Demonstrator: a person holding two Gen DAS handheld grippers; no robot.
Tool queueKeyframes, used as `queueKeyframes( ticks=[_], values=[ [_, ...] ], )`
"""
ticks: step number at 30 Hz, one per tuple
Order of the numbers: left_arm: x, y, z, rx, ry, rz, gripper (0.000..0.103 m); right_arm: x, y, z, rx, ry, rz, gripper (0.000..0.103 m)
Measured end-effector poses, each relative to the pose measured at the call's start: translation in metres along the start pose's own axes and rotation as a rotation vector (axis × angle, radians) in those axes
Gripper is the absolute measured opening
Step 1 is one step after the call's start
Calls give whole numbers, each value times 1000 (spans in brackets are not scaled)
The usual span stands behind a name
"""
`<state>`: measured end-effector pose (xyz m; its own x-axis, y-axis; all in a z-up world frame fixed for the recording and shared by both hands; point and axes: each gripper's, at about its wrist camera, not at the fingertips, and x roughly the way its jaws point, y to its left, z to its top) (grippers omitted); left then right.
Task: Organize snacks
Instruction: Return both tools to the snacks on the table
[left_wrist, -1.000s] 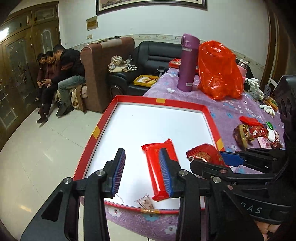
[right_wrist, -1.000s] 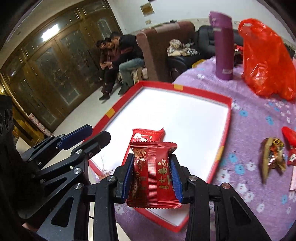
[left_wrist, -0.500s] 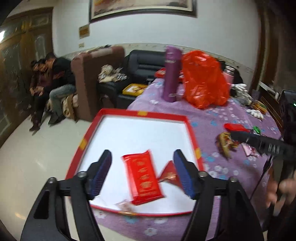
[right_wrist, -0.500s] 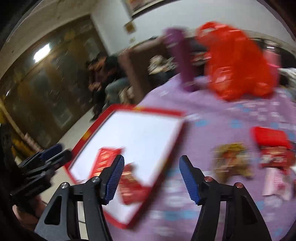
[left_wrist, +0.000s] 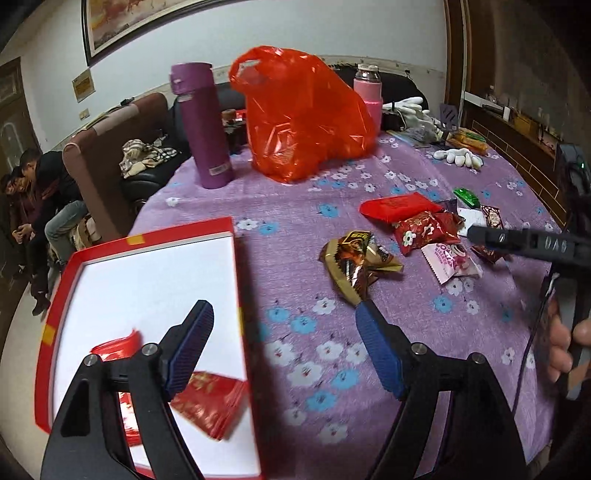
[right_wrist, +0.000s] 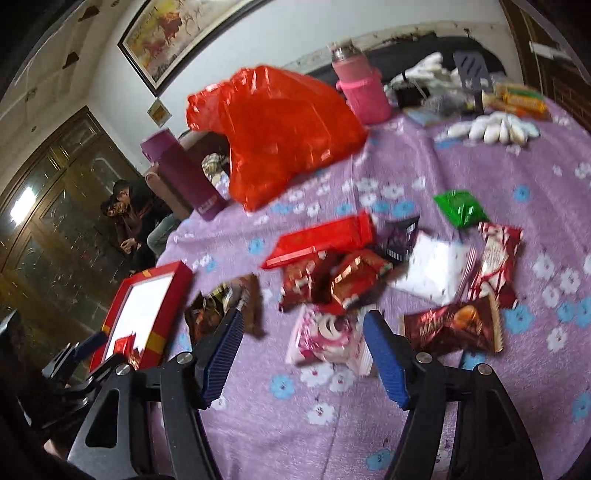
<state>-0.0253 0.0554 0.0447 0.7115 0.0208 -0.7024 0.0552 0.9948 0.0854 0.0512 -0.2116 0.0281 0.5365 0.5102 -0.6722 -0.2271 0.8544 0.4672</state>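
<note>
A red-rimmed white tray (left_wrist: 147, 236) sits at the table's left edge with two red snack packets (left_wrist: 207, 402) lying in its near end; it also shows in the right wrist view (right_wrist: 147, 295). A pile of loose snacks lies on the purple cloth: a long red packet (right_wrist: 317, 240), a pink-and-white packet (right_wrist: 325, 339), a brown wrapped snack (left_wrist: 358, 262), a green one (right_wrist: 460, 208). My left gripper (left_wrist: 284, 343) is open and empty over the tray's right rim. My right gripper (right_wrist: 303, 350) is open and empty just before the pink-and-white packet.
A red plastic bag (left_wrist: 303, 114), a purple flask (left_wrist: 203, 125) and a pink flask (left_wrist: 367, 92) stand at the back. White gloves (right_wrist: 491, 129) and boxes lie far right. People sit on a sofa (left_wrist: 37, 192) beyond the table's left edge.
My right gripper let go of the red packet, which now lies in the tray, and swung right to the snack pile. My left gripper opened wider and turned right.
</note>
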Motion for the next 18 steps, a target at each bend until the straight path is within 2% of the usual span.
queueKeyframes(
  ticks=[3, 6, 11, 15, 18],
  values=[
    [-1, -4, -1, -1, -4, -21, 80, 12, 2, -5, -11, 16, -19, 70],
    [3, -7, -2, 13, 13, -9, 80, 21, 1, -6, -10, 37, -39, 70],
    [15, -7, 7, 8, 41, -21, 80, 42, 5, -3, -45, 96, -141, 70],
    [25, -15, 15, 37, 47, -9, 80, 54, 16, 0, -102, 106, -208, 71],
    [29, -18, 19, 31, 52, -22, 80, 62, 27, -3, -189, 110, -292, 70]
  ],
)
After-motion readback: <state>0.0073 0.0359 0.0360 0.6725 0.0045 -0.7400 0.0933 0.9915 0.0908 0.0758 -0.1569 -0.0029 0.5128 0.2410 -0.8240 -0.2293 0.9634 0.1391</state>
